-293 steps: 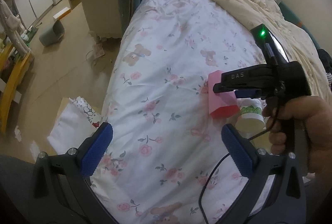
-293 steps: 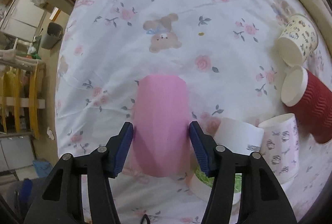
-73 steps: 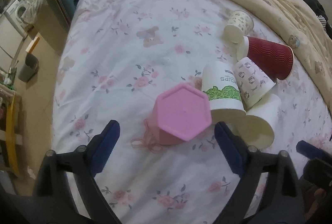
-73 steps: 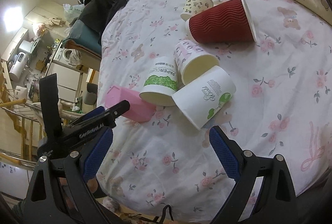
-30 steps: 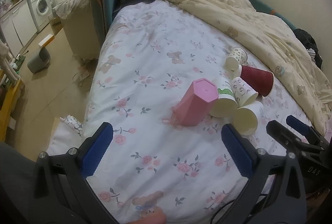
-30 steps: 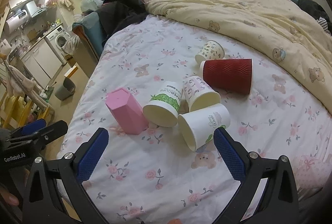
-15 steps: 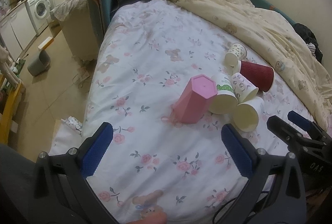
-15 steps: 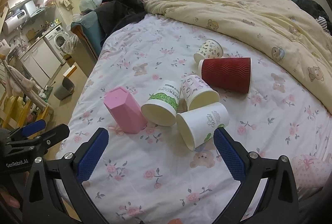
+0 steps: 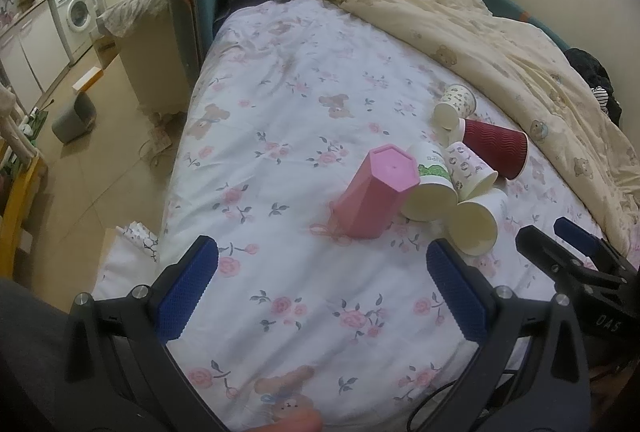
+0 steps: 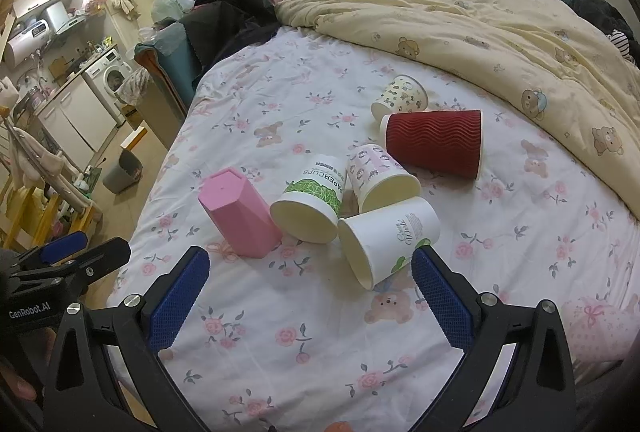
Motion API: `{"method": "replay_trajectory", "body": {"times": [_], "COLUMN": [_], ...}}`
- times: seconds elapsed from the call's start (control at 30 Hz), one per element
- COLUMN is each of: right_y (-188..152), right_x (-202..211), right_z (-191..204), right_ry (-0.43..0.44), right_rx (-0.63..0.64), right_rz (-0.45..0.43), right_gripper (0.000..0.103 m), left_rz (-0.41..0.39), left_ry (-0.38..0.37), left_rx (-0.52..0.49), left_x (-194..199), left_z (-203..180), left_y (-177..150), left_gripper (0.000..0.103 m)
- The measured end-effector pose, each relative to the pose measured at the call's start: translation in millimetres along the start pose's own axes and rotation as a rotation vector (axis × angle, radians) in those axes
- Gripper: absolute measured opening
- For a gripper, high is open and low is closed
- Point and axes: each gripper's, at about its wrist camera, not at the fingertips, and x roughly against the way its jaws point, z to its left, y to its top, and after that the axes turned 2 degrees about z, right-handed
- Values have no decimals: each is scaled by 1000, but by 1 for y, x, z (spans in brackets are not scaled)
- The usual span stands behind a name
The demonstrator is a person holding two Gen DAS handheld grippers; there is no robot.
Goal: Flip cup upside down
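Note:
A pink hexagonal cup (image 9: pixel 376 191) (image 10: pixel 238 218) stands upside down and a little tilted on the floral bed sheet (image 9: pixel 304 296), base up. My left gripper (image 9: pixel 322 292) is open and empty, held back from the cup near the bed's front edge. My right gripper (image 10: pixel 310 298) is open and empty, also well short of the cups. Each gripper shows at the edge of the other's view.
Several paper cups lie on their sides to the right of the pink one: a green-print cup (image 10: pixel 312 205), a white one (image 10: pixel 386 240), a pink-patterned one (image 10: pixel 378 179), a red ribbed one (image 10: pixel 436 143) and a small patterned one (image 10: pixel 400 97). A cream duvet (image 10: pixel 500 23) is bunched behind. The floor drops off at left.
The pink cup, gripped lying flat by my right gripper earlier, now stands upside down and free. Both grippers have drawn back from the cups; in the last second they barely moved.

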Motion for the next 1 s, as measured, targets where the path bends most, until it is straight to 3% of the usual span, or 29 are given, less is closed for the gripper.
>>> {"method": "replay_trajectory", "body": {"times": [1.0], "right_y": [2], "right_x": [1], "right_z": [-3], "right_ry": [-3], "right_rx": [-4], "right_rz": [1], "right_gripper": [103], "left_rz": [-4], "left_ry": [1], "left_rx": [3], "left_x": [1], "left_z": [2], "left_y": [0], "left_gripper": [103]}}
